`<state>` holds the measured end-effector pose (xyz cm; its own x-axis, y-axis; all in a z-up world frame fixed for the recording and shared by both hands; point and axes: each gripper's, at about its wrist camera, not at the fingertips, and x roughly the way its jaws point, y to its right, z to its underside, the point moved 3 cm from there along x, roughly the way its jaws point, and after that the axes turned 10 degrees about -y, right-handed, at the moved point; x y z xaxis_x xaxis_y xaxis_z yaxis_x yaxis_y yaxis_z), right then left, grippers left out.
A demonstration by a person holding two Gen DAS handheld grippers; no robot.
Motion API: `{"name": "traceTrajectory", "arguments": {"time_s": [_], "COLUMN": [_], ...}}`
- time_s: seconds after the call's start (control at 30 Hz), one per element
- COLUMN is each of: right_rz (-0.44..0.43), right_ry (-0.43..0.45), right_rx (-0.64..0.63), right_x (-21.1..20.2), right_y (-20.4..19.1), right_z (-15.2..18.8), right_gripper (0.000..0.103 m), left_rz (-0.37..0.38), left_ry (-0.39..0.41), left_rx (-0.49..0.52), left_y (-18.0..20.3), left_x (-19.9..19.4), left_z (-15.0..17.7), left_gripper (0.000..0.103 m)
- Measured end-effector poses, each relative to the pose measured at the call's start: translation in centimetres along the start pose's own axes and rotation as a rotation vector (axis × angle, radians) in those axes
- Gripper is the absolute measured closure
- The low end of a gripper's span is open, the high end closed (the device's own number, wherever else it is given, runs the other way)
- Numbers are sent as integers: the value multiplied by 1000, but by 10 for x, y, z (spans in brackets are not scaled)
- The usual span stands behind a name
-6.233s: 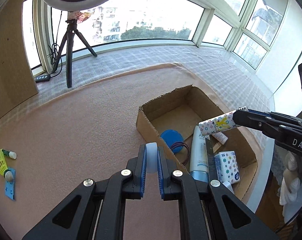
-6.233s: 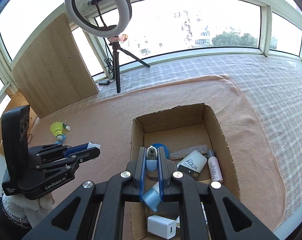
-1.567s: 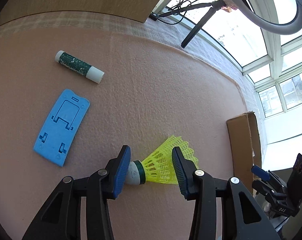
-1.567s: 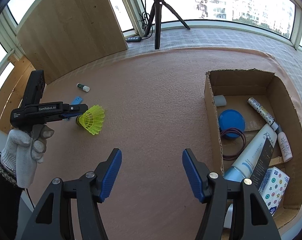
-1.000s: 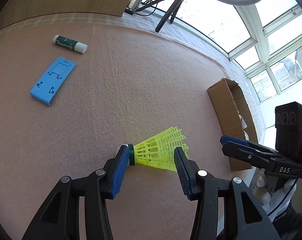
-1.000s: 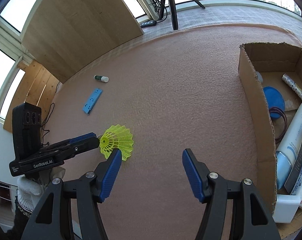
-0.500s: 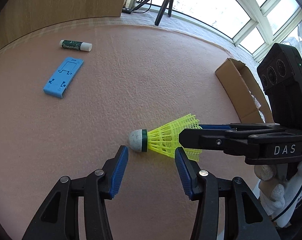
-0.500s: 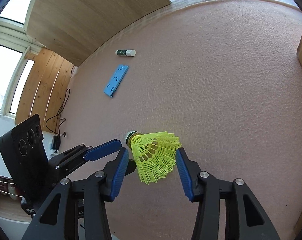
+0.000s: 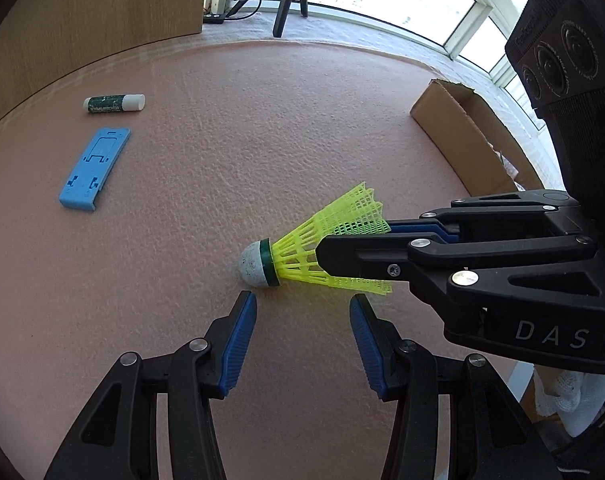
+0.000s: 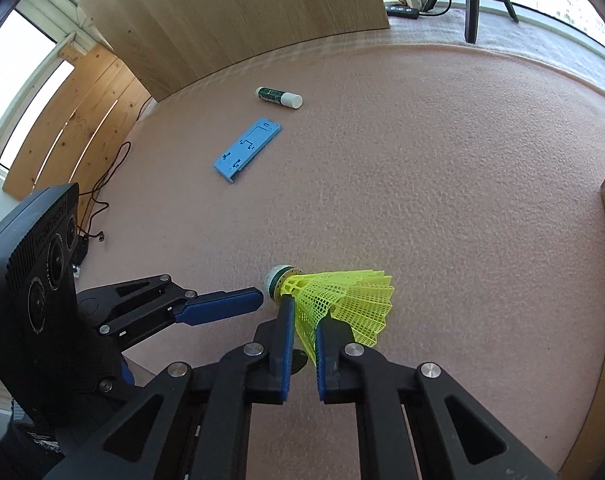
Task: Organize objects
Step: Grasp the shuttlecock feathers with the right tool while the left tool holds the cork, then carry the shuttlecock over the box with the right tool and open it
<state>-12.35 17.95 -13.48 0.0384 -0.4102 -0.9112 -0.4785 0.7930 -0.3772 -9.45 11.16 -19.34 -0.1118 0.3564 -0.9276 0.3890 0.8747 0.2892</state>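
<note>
A second ago my left tongs [image 9: 302,308] held the yellow shuttlecock [image 9: 326,244]; now they stand half open with nothing between the pads, just short of its cork, and my right tongs [image 10: 302,324] have clamped down on the mesh skirt, pressing it flat between the blue pads [image 10: 287,332]. In the left view the right tongs reach in from the right side and grip the skirt, with the cork pointing left, away from them. The shuttlecock is off the pink mat [image 9: 222,152], cork a little lower than the skirt.

Beyond the shuttlecock, well apart from it to the far left, a blue plastic stand [image 9: 94,170] lies flat on the mat, and a green glue stick with a white cap [image 9: 114,103] lies just past the stand. To the far right of the shuttlecock stands the cardboard box [image 9: 462,136]. Past the glue stick rises a wooden panel [image 10: 230,20].
</note>
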Motion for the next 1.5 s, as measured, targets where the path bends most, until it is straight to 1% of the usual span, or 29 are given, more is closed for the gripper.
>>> {"name": "traceTrajectory", "arguments": {"time_s": [0.1,0.2,0.33,0.43,0.63,0.77,0.9,1.07,1.3,1.5], "right_rz": [4,2,7,27,45,63,86,113,145,158], "right_ry": [22,47,88,133,220,268,305,341,349,349], "right_rx": [-2,6,24,45,125,175,214,267,305,327], "right_x": [-8,-18,-39,-61,-104,-131,-152,-173,-187,-190], "right_y": [-1,2,9,19,53,79,104,138,170,186], "right_z": [2,7,17,26,49,61,74,86,93,97], "right_gripper": [101,101,101,101,101,101,101,101,101,100], "left_rz": [1,16,41,62,103,111,113,95,92,77], "left_ry": [21,37,63,82,97,92,92,94,99,98], "left_rx": [4,18,52,93,186,237,283,335,363,373], "left_y": [9,20,45,72,129,167,204,244,273,283], "left_x": [-3,-8,-14,-18,-18,-9,2,13,23,27], "left_z": [-4,-9,-20,-31,-55,-72,-89,-105,-121,-126], "left_gripper": [51,51,51,52,52,52,52,52,52,50]}}
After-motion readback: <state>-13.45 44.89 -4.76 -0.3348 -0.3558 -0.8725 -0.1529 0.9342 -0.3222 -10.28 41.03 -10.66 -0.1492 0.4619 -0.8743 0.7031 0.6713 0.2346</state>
